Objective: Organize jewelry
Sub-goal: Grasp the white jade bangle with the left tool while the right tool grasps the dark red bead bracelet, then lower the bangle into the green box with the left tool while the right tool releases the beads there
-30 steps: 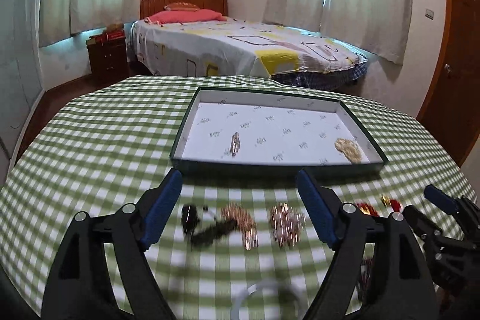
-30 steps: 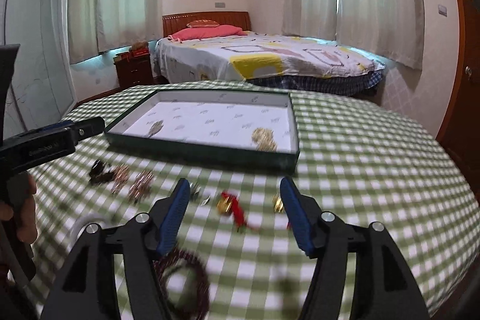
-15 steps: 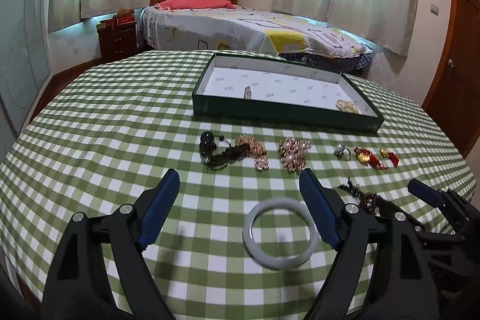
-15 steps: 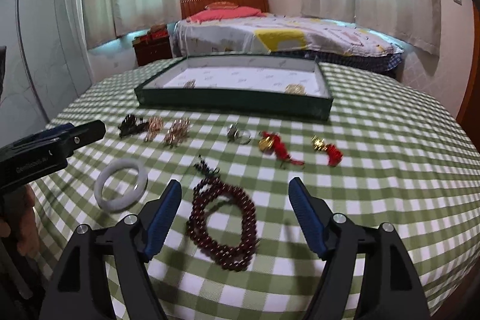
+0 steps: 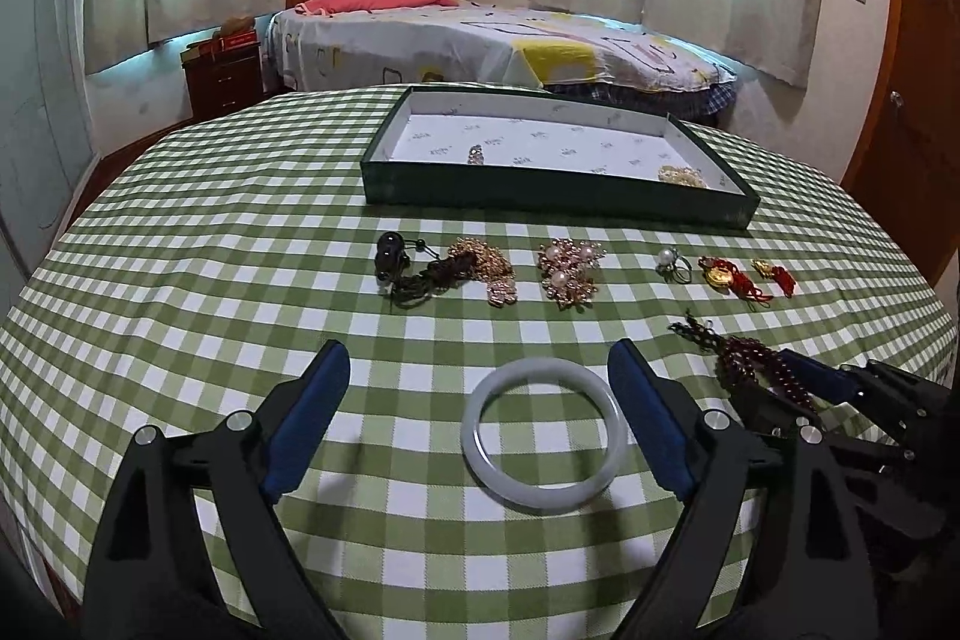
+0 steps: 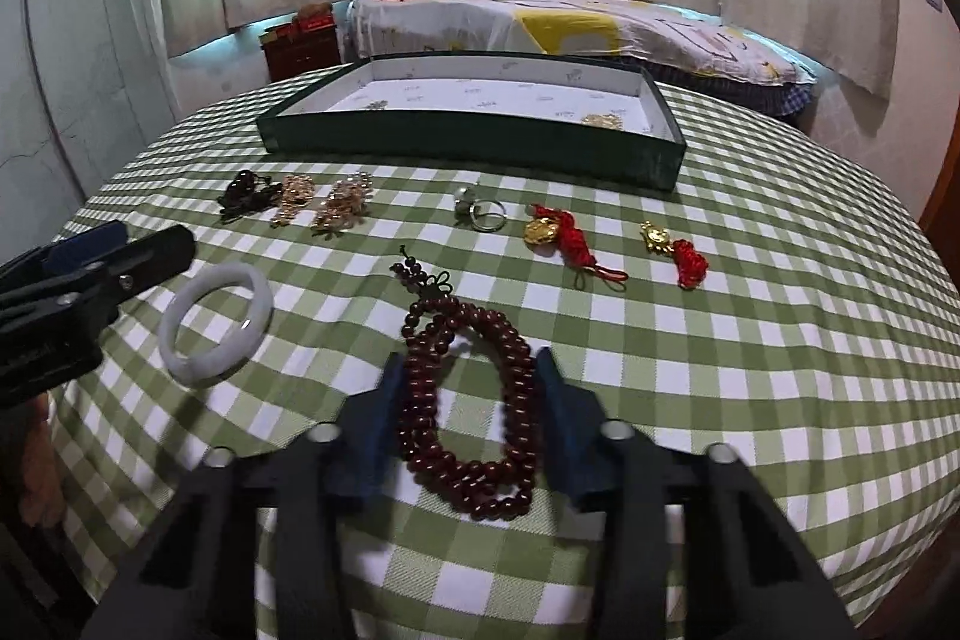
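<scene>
Right wrist view: right tool (image 6: 465,403) has just been closing around the dark red bead bracelet (image 6: 468,400), grip unsure. Left tool (image 5: 477,415), open wide, frames the pale jade bangle (image 5: 543,433). Next, lift both into the green tray (image 6: 468,148).

**Closer look at the two handheld grippers**

Both are the same build. The left gripper (image 5: 480,400) has chunky matte black arms, angular and kinda skeletal, tipped with flat blue pads (image 5: 312,418) on the inside faces. Round silver screw heads sit at the pivots. The right gripper (image 6: 468,412) matches it: black frame, dark blue pads (image 6: 564,430), same silver screws. There's faint lettering on the side of the left one's black body in the right view, too small to read.
</scene>
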Available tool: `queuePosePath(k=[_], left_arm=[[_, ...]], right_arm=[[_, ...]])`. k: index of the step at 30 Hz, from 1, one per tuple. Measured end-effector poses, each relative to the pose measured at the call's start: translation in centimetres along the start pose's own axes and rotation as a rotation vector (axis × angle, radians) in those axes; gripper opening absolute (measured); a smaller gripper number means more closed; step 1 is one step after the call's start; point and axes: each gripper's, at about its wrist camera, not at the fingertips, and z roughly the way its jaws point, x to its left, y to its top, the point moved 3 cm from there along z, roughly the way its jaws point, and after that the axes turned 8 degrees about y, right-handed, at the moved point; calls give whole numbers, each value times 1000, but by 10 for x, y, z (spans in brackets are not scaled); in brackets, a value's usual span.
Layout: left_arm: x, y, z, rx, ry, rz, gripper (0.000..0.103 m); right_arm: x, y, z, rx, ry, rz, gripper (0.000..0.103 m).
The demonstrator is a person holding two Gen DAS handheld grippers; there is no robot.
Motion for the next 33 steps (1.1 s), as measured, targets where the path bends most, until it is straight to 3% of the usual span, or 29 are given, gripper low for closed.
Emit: queuePosePath(k=[1,2,21,23,26,33], left_arm=[[-1,0,0,0,-2,2,86],[-3,-1,0,1,-5,7,86],[-26,-18,25,96,-10,52,86],[-25,-20,27,108,-15,48,83],[-26,-21,24,96,-27,55,69],[-25,-21,22,91,-47,49,69]], right_arm=[[-1,-1,-1,-1,14,4,23],[-2,0,-2,-2,21,10,23],[-43,-2,-19,-55,-5,127,22],[-43,-2,-19,-56,-4,127,22],[-43,-2,-20,-59,-4,129,22],[-43,-1,-22,-67,-3,126,22]])
